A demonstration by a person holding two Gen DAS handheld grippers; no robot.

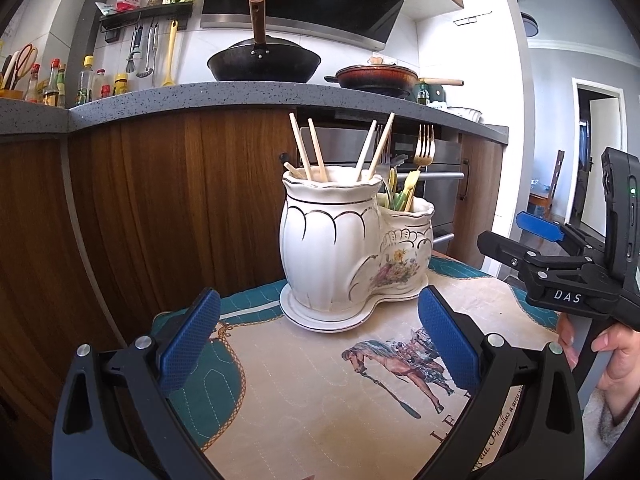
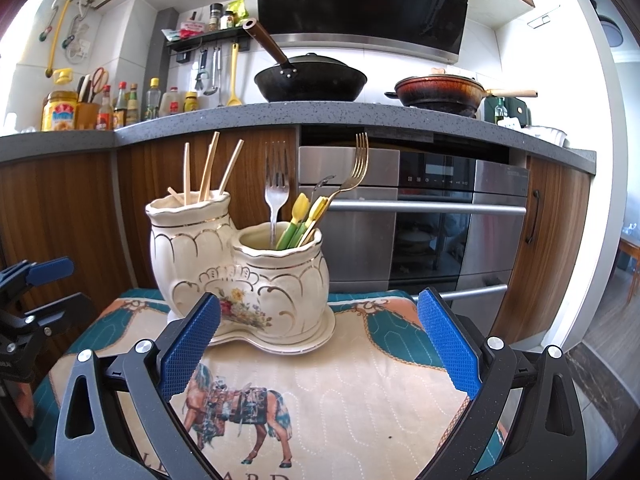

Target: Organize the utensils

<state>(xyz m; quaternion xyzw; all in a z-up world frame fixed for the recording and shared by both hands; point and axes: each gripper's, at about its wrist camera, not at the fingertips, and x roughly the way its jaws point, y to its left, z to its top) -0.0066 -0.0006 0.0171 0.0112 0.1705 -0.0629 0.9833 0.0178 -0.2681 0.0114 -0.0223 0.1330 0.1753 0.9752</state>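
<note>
Straight ahead of the tongs runs a grey speckled countertop [image 2: 320, 118] over dark wooden cabinet doors [image 2: 60, 216]. Ahead and to the right sits a steel built-in oven [image 2: 440, 216]. Above it hangs a black range hood [image 2: 360, 0] on a white tiled wall [image 2: 132, 40]. Far right, daylight enters through a doorway [image 1: 600, 152].

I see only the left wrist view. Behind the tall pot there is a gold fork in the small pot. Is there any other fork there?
Observer: Yes. In the right wrist view a silver fork stands in the small pot, left of the gold fork.
Operator: Is the right gripper holding anything?
Observer: No. The right gripper is open and empty, above the cloth.
Operator: And what is under the counter, right of the pots?
Observer: A steel oven with a long bar handle.
</note>
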